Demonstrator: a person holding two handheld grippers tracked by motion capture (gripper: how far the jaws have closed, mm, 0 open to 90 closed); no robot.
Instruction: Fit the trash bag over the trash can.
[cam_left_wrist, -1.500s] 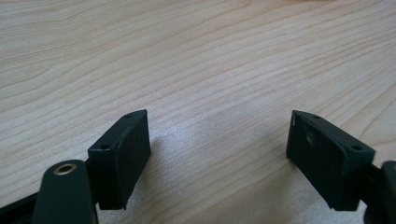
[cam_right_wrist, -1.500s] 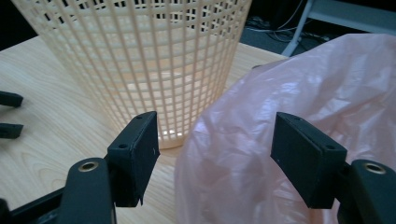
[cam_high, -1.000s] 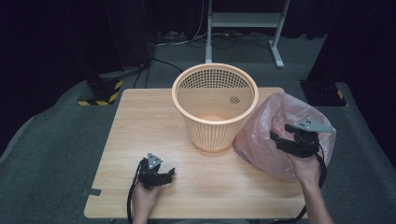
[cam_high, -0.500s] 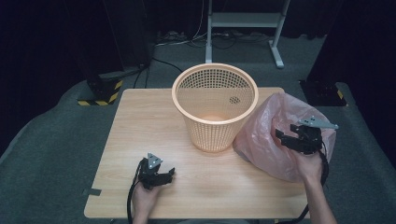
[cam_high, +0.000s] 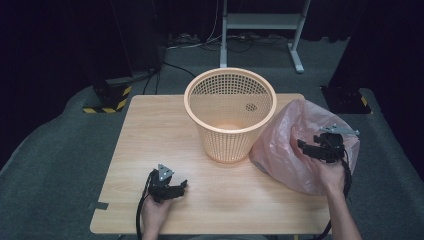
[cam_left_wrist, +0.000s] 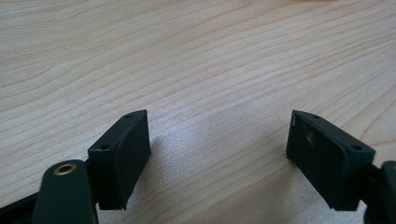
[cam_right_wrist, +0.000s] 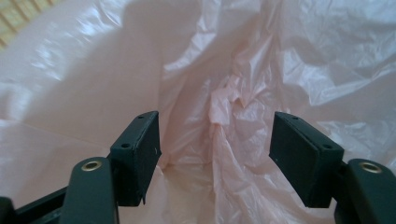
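Observation:
An orange mesh basket (cam_high: 230, 112) stands upright on the wooden table (cam_high: 150, 140), empty inside. To its right lies a crumpled pink plastic bag (cam_high: 285, 145), partly over the table's right edge. My right gripper (cam_high: 306, 148) hovers over the bag, open; in the right gripper view its jaws stand apart with a raised fold of the pink bag (cam_right_wrist: 224, 121) between them, not pinched. My left gripper (cam_high: 179, 188) rests low near the table's front left, open, with bare wood (cam_left_wrist: 219, 93) between its jaws.
A metal stand (cam_high: 260, 22) and cables lie on the floor behind the table. A black-and-yellow striped block (cam_high: 107, 102) sits at the back left. Dark carpet surrounds the table.
My right gripper has shifted slightly to the right and a little up over the bag. The left gripper has stayed in place.

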